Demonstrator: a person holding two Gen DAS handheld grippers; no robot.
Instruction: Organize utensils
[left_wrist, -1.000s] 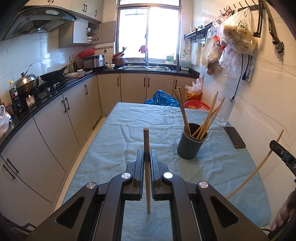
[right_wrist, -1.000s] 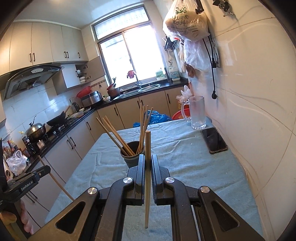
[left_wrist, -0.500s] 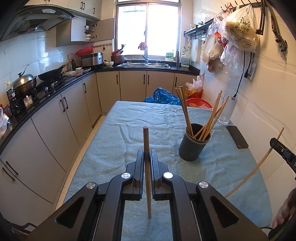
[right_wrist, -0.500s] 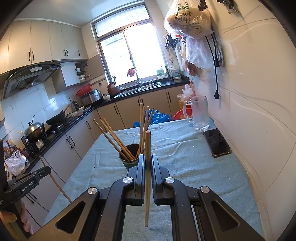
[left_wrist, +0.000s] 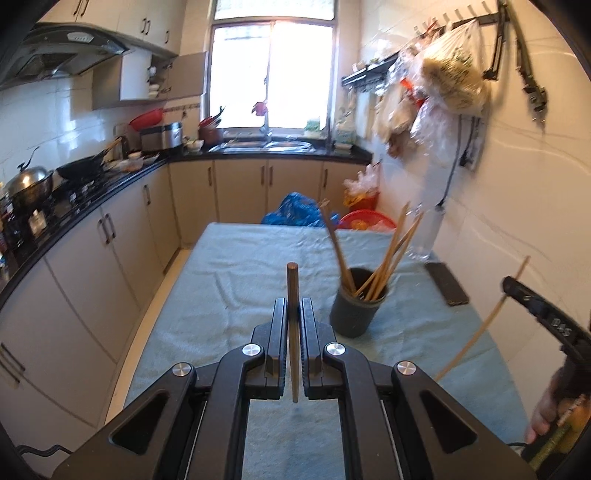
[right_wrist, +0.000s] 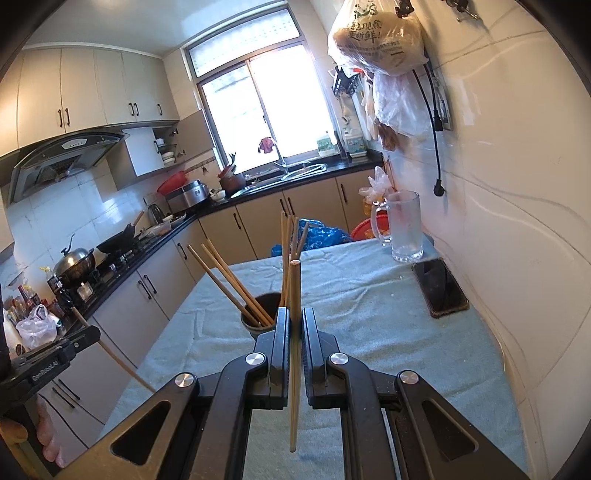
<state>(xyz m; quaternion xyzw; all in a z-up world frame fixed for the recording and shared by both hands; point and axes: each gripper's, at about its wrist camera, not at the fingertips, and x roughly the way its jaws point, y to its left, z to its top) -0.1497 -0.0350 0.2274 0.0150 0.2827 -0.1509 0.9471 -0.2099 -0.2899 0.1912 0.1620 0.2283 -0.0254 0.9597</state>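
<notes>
Pinching one dark brown wooden chopstick (left_wrist: 292, 295) upright between the pressed-together jaws of the left gripper (left_wrist: 294, 306), above the light blue towel-covered table (left_wrist: 229, 295). Clamping a pale bamboo chopstick (right_wrist: 294, 332) upright in the right gripper (right_wrist: 294, 314), just before the dark grey round holder cup (right_wrist: 258, 314) with more chopsticks leaning inside.

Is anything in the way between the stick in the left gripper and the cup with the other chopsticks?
Nothing visible blocks it: only bare cloth lies between the chopstick and the cup.

chopsticks (right_wrist: 236, 286): wooden, leaning | holder (left_wrist: 355, 313): dark, upright on cloth
</notes>
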